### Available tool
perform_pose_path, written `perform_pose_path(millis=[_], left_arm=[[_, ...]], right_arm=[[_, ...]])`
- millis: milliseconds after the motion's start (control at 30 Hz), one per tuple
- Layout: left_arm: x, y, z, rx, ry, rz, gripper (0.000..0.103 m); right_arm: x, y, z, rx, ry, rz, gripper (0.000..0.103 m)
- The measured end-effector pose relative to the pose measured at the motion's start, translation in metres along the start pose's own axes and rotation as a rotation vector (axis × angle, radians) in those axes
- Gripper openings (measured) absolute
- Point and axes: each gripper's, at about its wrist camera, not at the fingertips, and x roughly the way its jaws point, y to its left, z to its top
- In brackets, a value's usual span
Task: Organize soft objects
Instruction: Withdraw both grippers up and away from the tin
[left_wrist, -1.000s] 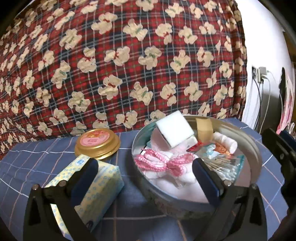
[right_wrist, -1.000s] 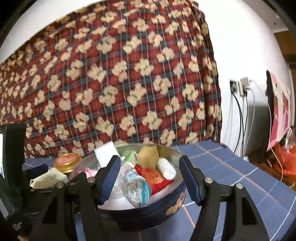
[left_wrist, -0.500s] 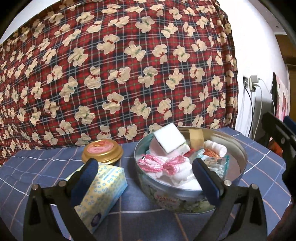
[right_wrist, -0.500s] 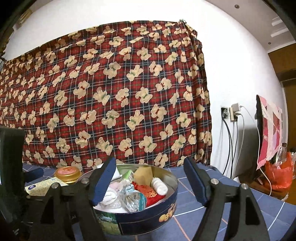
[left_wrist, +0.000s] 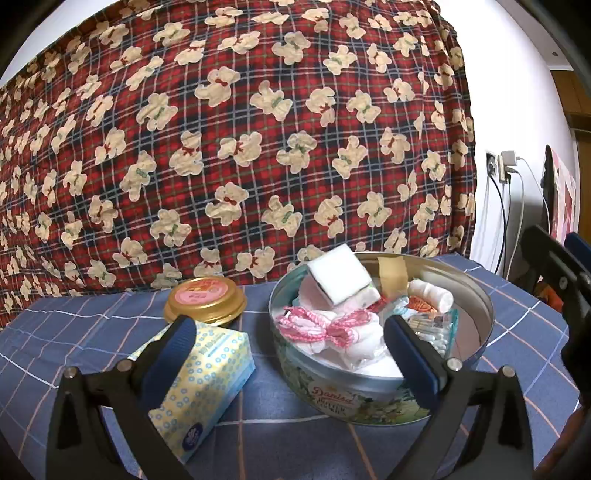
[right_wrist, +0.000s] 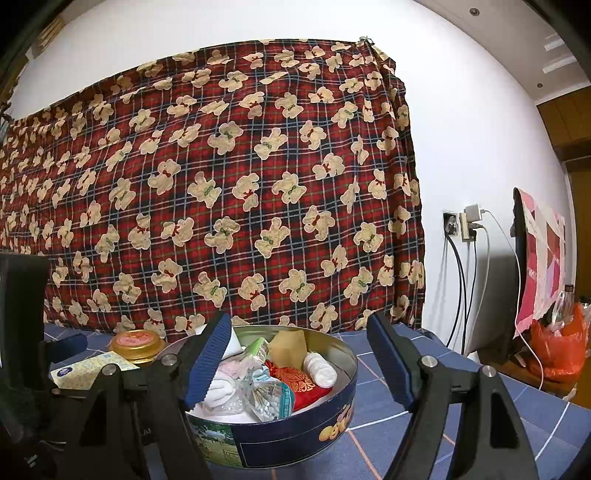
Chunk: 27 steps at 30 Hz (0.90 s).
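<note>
A round cookie tin stands on the blue checked cloth and holds soft items. Among them are a white sponge, a pink-trimmed white cloth, a tan sponge, a white roll and a bag of cotton swabs. The right wrist view shows the tin with a red pouch inside. My left gripper is open just in front of the tin, holding nothing. My right gripper is open too, with nothing between its pads.
A yellow tissue pack lies left of the tin, with a gold-lidded jar behind it. A red plaid bear-print cloth hangs behind the table. Wall sockets with cables and an orange bag are at the right.
Both grippers have pulled back a little from the tin and tilted upward, so more of the hanging cloth and wall shows. The right jaws have spread slightly wider.
</note>
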Motion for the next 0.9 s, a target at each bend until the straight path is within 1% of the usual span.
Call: perform_pose_path(millis=[367, 567, 700, 800, 900], left_arm=[[0.0001, 0.0010, -0.0009, 0.001, 0.006, -0.001, 0.103], [0.0008, 0.0011, -0.0012, -0.003, 0.008, 0.016, 0.103], [0.0020, 0.0041, -0.0024, -0.028, 0.020, 0.005, 0.103], [-0.0014, 0.0061, -0.0027, -0.046, 0.004, 0.008, 0.103], [-0.0030, 0.0027, -0.0021, -0.033, -0.003, 0.005, 0.103]], right_arm=[[0.0000, -0.0004, -0.0001, 0.000, 0.001, 0.001, 0.078], [-0.0006, 0.0001, 0.0002, 0.001, 0.001, -0.002, 0.078], [-0.0008, -0.0002, 0.0002, 0.002, 0.000, -0.001, 0.078], [-0.0007, -0.0001, 0.0002, 0.002, 0.002, 0.000, 0.078], [-0.0015, 0.0007, 0.0002, 0.002, 0.002, -0.003, 0.078]])
